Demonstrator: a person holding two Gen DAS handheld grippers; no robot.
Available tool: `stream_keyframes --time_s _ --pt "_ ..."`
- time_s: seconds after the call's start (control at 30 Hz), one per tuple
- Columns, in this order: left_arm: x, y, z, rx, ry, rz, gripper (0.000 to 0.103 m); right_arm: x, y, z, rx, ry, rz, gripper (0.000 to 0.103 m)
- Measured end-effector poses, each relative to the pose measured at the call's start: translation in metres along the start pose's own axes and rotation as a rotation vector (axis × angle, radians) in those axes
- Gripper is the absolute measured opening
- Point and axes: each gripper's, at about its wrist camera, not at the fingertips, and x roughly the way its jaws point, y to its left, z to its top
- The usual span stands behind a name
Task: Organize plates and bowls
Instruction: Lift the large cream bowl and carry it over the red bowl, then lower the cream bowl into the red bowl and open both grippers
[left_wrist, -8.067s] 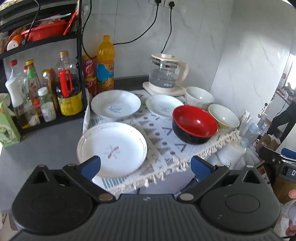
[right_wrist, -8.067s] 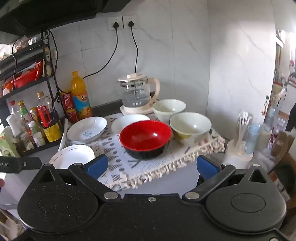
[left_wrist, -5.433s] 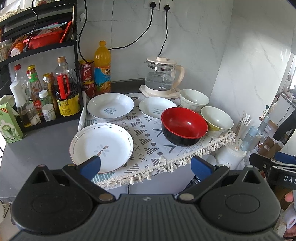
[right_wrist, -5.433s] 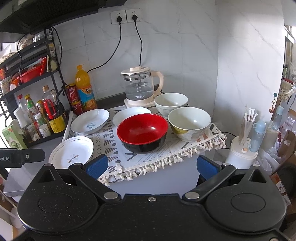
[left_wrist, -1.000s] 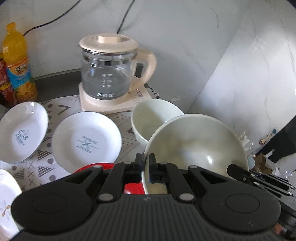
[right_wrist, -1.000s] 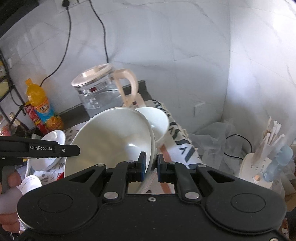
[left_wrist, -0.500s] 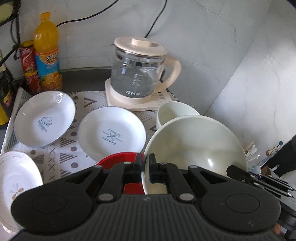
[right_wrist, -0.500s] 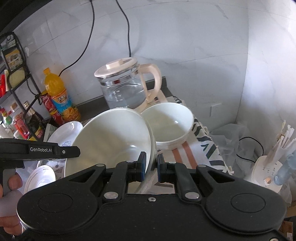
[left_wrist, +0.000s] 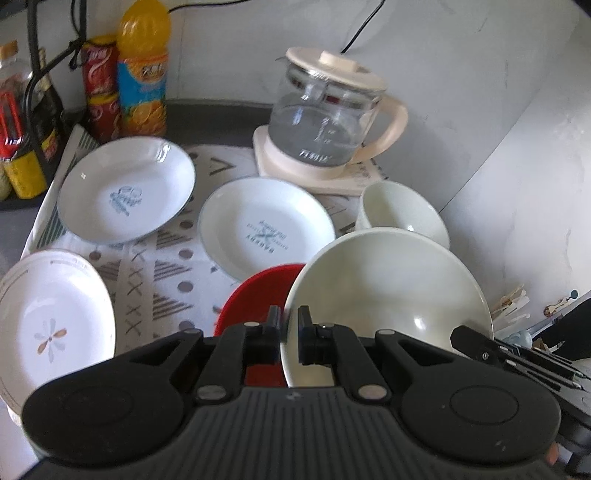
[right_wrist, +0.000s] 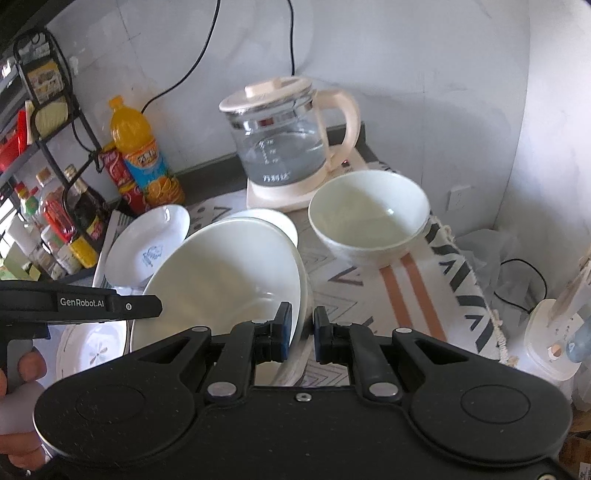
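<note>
Left wrist view: left gripper (left_wrist: 289, 325) jaws clenched on the near-left rim of the wide cream ceramic bowl (left_wrist: 388, 295); right gripper (right_wrist: 303, 325) pinches its right rim, bowl lifted over the red bowl (left_wrist: 258, 291).

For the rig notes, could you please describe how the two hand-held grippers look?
Both are matte black plastic. The left hand-held gripper has a ribbed body and black fingertips. The right hand-held gripper has a smooth speckled body and blue pads. White "GenRobot.AI" lettering marks the left one's side.
</note>
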Motion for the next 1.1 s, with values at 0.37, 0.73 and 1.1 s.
stream_keyframes --time_s 0.37,0.73,1.1 --pt "0.028 0.023 -0.003 -0.038 0.064 0.028 0.005 0.032 0.012 -0.001 -0.048 0.072 -0.012 0.012" --pt "0.055 0.029 -0.002 -0.048 0.129 0.049 0.006 0.052 0.012 -0.001 -0.061 0.130 -0.027 0.011" --pt "0.055 0.028 0.001 -0.015 0.123 0.059 0.009 0.059 0.010 -0.005 -0.089 0.138 -0.029 0.011"
